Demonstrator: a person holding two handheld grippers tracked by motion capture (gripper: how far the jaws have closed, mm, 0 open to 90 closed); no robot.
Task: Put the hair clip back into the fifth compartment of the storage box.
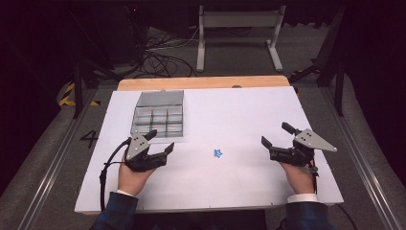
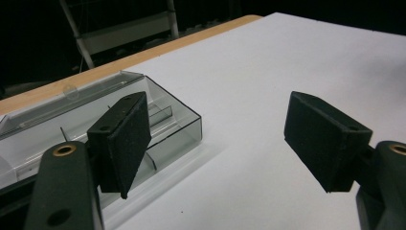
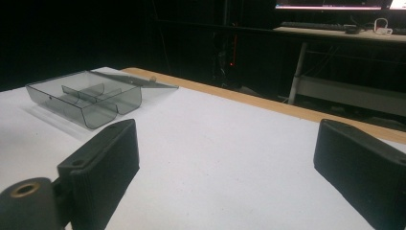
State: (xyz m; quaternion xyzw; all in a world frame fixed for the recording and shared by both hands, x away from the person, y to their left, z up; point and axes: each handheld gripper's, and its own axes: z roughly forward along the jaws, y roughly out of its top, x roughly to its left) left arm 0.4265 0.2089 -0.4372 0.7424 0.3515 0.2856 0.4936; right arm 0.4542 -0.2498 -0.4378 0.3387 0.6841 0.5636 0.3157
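A clear plastic compartment box with its lid folded back lies at the far left of the white table. A small blue star-shaped piece lies near the table's middle. My left gripper hovers just in front of the box, jaws open and holding nothing. In the left gripper view the box sits behind the left pad of that gripper. My right gripper rests at the right side, open and holding nothing. The right gripper view shows its jaws apart, with the box far off.
A wooden table edge runs along the back of the white surface. Beyond it stand a white metal frame and loose cables on the floor. Bare white surface lies between the two grippers.
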